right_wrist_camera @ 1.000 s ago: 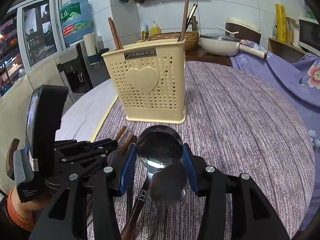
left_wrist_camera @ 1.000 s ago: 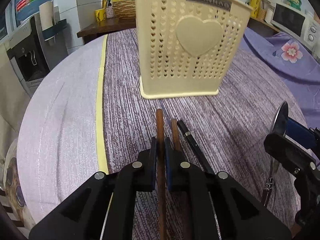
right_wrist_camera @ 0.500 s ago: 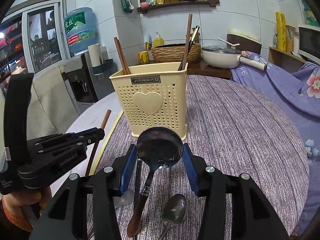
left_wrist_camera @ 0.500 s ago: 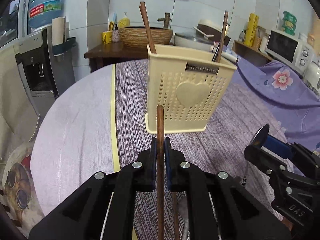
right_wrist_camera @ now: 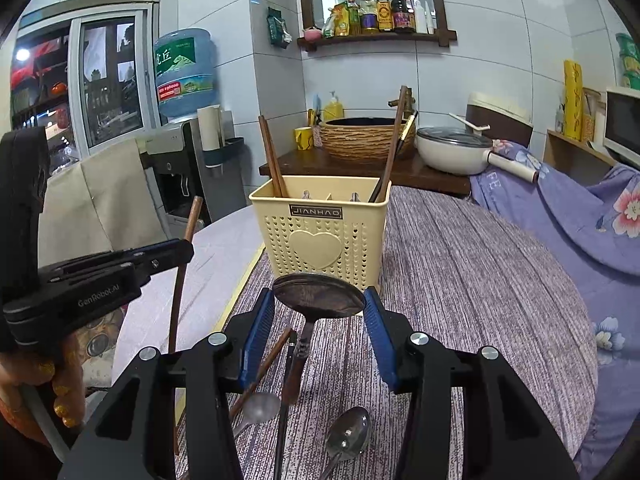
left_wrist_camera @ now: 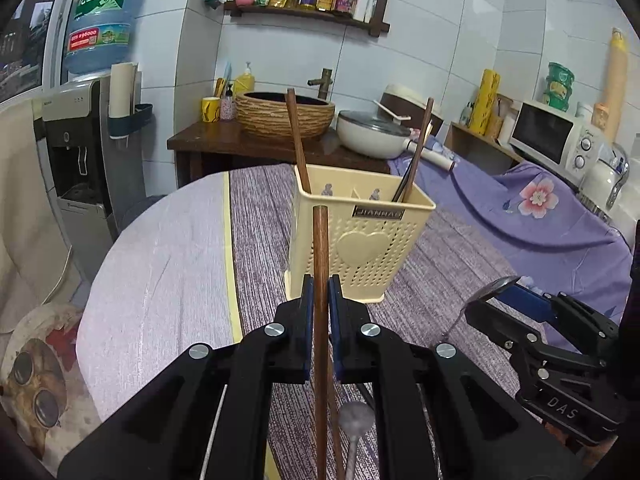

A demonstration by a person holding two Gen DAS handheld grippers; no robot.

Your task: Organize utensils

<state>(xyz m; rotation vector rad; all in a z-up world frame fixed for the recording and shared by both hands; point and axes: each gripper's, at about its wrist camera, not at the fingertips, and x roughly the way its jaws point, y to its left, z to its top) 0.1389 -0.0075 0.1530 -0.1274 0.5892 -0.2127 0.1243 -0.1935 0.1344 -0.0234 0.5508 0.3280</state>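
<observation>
Left gripper (left_wrist_camera: 319,300), slim brown chopstick (left_wrist_camera: 320,248)

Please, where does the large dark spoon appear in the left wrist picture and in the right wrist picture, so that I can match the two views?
Left wrist view: the large dark spoon sits at the right edge, seen edge-on, in the right gripper.
Right wrist view: low in the centre, its bowl between the blue jaws, its handle running down toward the camera.
Shared landmark: the cream utensil basket with the heart, just behind the spoon in both.

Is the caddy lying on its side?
No, the caddy stands upright on the table with chopsticks sticking out of its top.
</observation>
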